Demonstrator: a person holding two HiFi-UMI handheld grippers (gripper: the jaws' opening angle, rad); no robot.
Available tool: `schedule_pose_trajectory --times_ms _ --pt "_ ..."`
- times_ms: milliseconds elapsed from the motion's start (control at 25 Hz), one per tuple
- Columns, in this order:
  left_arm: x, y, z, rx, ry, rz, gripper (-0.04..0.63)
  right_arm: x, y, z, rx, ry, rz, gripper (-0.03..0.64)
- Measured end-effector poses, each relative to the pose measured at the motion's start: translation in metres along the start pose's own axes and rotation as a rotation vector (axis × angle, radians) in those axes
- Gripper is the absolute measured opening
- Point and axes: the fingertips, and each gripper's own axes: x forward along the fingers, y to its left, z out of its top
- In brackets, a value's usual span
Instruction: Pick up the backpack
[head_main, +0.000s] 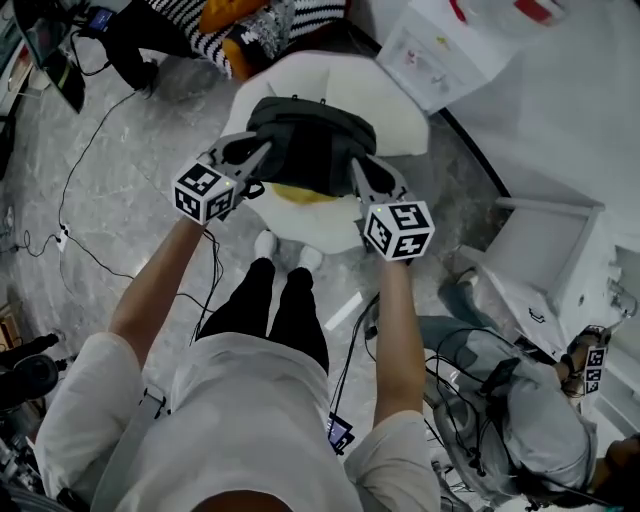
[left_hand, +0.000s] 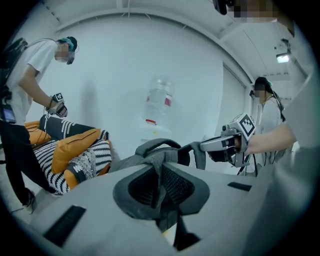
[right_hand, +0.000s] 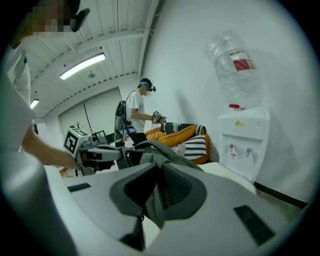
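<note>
- Head view: backpack (head_main: 310, 145) is out at the far end of both arms, slung btwn the two grippers, right over the white cushion (head_main: 405, 110).
- left gripper (head_main: 262, 150) has the bag's left side, right gripper (head_main: 357, 168) its right. One each side, prob. so the weight's shared & the bag sits level instead of swinging off one corner.
- Left gripper view: jaws narrow, pinched on a fold of grey backpack cloth, w/ mesh padding pressed against one pad. No gap showing.
- Right gripper view: same story. Jaws near-closed on a bunched grey fold, a bit of cloth dangling below the pads.
- Both bite high up, near the top handle (left_hand: 157, 142) & shoulder straps. Makes sense, since the body of the bag hangs under the grip.
- Cushion's yellow centre (head_main: 298, 194) peeks out under the bag's near edge. Can't tell if the bag's bottom is clear of it or resting on it.
- My read: grab's done, lift under way or close to it. Next bit needs both hands rising together, else cloth could slip from one pinch.
- Round about: striped pillows (head_main: 250, 25) far left, water cooler (right_hand: 242, 142) by the wall, cables (head_main: 85, 165) on the floor at left, another person (head_main: 530, 415) near right. None in the way.
</note>
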Motion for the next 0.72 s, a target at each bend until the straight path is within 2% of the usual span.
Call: schedule_pose_trajectory --times_ms 200,720 --pt "0.003 -0.015 0.034 -0.008 -0.014 0.009 0.037 -0.020 -0.008 0.031 0.005 -0.014 0.009 0.043" --pt "-0.022 -0.036 0.084 -0.013 -0.053 0.023 0.037 -0.051 0.010 0.078 -0.018 -0.041 0.032 0.043"
